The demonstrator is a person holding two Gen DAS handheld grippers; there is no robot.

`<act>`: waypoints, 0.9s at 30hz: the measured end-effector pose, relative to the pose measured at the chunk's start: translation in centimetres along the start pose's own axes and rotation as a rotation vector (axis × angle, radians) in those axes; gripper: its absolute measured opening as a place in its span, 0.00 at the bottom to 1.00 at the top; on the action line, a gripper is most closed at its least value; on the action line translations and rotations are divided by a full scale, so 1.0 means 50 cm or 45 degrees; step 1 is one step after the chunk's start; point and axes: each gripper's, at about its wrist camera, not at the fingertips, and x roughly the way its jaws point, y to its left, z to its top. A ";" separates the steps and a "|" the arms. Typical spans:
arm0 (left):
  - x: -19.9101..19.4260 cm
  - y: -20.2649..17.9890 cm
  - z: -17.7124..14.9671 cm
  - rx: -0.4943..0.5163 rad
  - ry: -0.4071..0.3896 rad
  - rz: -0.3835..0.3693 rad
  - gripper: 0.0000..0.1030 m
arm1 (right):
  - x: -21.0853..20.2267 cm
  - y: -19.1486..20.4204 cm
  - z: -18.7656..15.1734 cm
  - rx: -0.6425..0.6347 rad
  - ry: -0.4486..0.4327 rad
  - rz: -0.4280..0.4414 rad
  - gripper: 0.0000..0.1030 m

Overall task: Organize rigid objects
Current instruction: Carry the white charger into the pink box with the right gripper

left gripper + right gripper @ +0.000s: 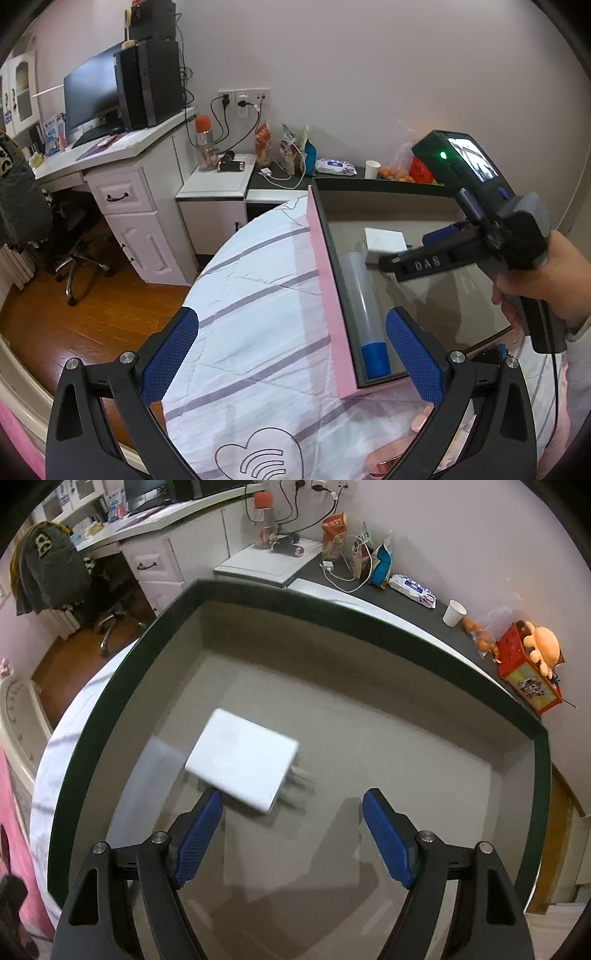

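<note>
While the right gripper (pixel 291 808) points down into the box (pixel 406 624), its blue pads (pixel 386 836) stand wide apart with nothing clamped between them; the left pad's tip sits at the near edge of a white charger block (pixel 242 755), contact uncertain. The charger lies flat on the box's grey floor, metal prongs toward the right. Along the box's left wall lies a clear tube with a blue cap (pixel 364 310). The box has a pink outer wall and dark rim, and rests on a striped quilt (pixel 251 295). The left gripper (pixel 291 352) hovers over the box's near corner, fingers spread, empty. The right gripper's arm reads "DAS". A person's hand (pixel 535 291) grips its handle.
</note>
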 end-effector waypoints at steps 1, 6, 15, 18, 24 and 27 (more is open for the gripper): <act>0.001 0.002 0.001 -0.002 0.002 0.000 1.00 | 0.001 0.000 0.006 0.009 -0.009 0.004 0.77; 0.010 0.004 0.004 0.017 0.007 -0.006 1.00 | 0.009 0.013 0.034 0.000 -0.029 0.042 0.77; 0.017 0.003 0.002 0.030 0.019 -0.018 1.00 | 0.012 0.038 0.052 -0.044 -0.077 0.076 0.68; 0.018 0.003 0.001 0.026 0.020 -0.021 1.00 | -0.025 0.019 0.031 -0.003 -0.125 -0.003 0.77; 0.008 0.001 -0.002 0.020 0.015 -0.028 1.00 | -0.059 0.008 0.001 0.026 -0.132 0.021 0.77; 0.003 0.000 -0.002 0.029 0.010 -0.022 1.00 | -0.044 0.001 -0.002 0.039 -0.090 -0.023 0.77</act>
